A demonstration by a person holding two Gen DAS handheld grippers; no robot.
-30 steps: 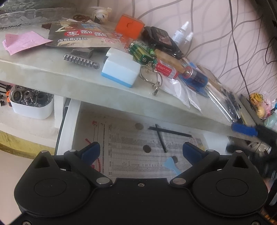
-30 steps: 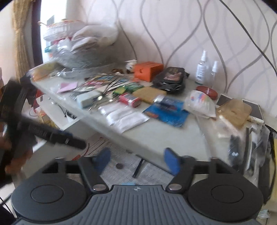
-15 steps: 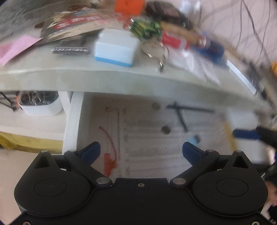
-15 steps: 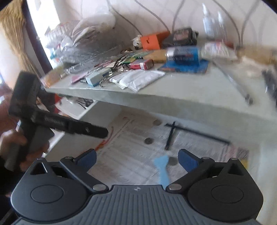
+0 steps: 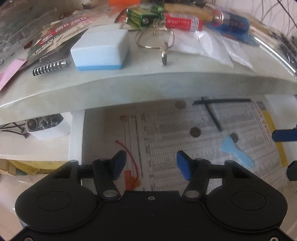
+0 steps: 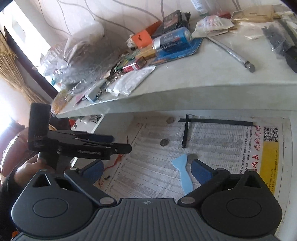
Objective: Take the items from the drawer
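**Both grippers over the open drawer**

Cluttered and pale, the counter point(image 5: 141, 83) fills the top of the left wrist view, carrying a blue-and-white box point(image 5: 101, 51), batteries point(image 5: 143, 17) and a key ring point(image 5: 155, 38). Below its edge the drawer point(image 5: 77, 133) stands open, lined with printed paper point(image 5: 167, 140). On the paper lie three coins point(image 5: 195, 132), two crossed black strips point(image 5: 213, 115), a light blue scraper point(image 5: 235, 151) and a red string point(image 5: 130, 157). The left gripper point(image 5: 150, 165) hangs above the paper near the string, its jaws closing with nothing between them.

From the right wrist view, the same drawer point(image 6: 292, 148) shows under the counter point(image 6: 204, 79). The right gripper point(image 6: 146, 171) is spread wide and empty; the scraper point(image 6: 183, 174) lies just inside its right finger, beside a coin point(image 6: 193, 157). The left gripper point(image 6: 120, 143) reaches in from the left, held in a hand point(image 6: 26, 170).
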